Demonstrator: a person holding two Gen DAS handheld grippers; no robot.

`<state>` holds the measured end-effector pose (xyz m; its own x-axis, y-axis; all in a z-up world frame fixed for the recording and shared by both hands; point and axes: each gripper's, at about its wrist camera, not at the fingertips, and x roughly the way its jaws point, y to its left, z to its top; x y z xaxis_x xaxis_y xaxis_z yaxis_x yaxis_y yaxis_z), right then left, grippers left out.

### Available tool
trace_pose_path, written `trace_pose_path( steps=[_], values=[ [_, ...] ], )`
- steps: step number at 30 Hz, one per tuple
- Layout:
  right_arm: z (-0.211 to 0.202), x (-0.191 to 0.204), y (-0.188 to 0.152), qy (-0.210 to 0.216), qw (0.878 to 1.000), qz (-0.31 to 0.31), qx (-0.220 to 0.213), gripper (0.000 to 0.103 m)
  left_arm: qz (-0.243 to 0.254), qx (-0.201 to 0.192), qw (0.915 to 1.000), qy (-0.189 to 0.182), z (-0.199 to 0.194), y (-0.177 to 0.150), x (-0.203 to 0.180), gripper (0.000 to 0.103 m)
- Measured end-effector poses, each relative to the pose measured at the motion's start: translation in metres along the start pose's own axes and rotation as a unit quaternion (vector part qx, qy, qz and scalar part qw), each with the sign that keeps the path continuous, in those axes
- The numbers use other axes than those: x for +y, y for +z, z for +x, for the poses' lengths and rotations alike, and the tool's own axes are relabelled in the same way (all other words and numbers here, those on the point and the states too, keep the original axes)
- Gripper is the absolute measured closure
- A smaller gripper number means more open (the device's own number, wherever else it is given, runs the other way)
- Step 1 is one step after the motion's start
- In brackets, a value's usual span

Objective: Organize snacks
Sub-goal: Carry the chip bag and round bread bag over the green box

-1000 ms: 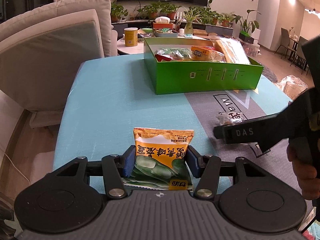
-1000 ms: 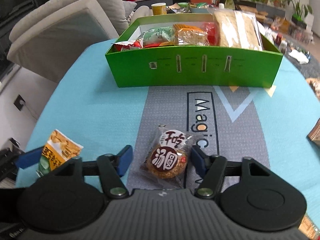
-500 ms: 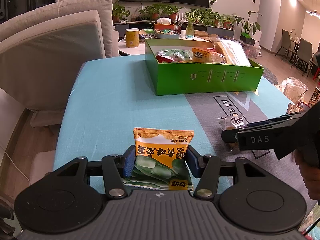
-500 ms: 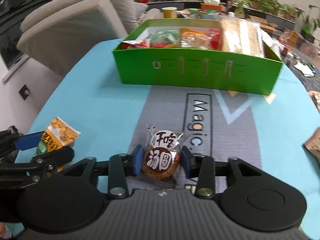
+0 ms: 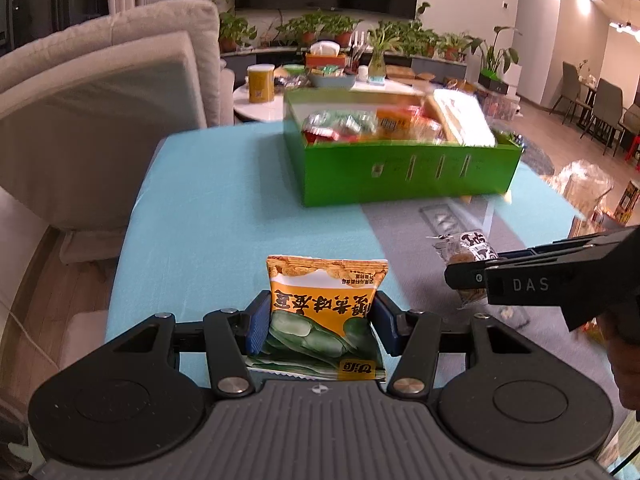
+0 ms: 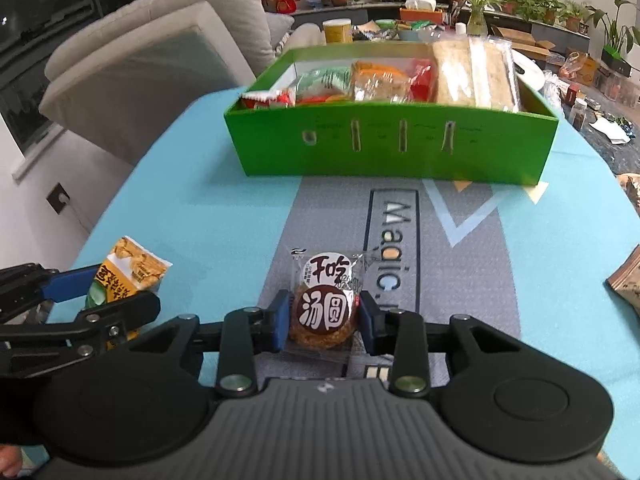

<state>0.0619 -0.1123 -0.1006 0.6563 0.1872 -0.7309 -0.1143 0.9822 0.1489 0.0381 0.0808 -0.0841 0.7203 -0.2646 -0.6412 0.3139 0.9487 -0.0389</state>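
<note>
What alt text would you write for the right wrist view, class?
The right gripper is shut on a clear-wrapped round cookie over a teal and grey table mat. Beyond stands an open green box of snacks; at left, the left gripper holds an orange broad-bean packet.

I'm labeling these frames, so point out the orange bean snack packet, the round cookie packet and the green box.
orange bean snack packet (image 5: pixel 325 300): left wrist view, printed front.
round cookie packet (image 6: pixel 325 312): right wrist view, brown round label.
green box (image 6: pixel 392 148): right wrist view, front wall.

The table mat (image 6: pixel 394 240) says "Magic"; the right gripper (image 5: pixel 472 276) says "DAS" on its side; the round cookie pack (image 6: pixel 325 308) says "干吃汤圆".
</note>
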Motion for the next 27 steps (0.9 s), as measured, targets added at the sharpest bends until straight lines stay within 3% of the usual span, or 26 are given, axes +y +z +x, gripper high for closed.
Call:
trace_pose_path(
  steps=[10, 16, 27],
  values=[
    [-0.037, -0.013, 0.046, 0.009, 0.997, 0.005, -0.075, 0.026, 0.032, -0.045, 0.9981, -0.028, 0.005, 0.056, -0.030, 0.053],
    [-0.037, -0.026, 0.086, 0.015, 0.994, 0.009, -0.109, 0.026, 0.042, -0.058, 0.9967, -0.037, 0.027, 0.097, -0.043, 0.053],
    [0.004, -0.040, 0.143, 0.031, 0.994, 0.013, -0.108, 0.026, 0.027, -0.040, 0.9984, -0.031, 0.095, 0.140, -0.040, 0.053]
  ],
)
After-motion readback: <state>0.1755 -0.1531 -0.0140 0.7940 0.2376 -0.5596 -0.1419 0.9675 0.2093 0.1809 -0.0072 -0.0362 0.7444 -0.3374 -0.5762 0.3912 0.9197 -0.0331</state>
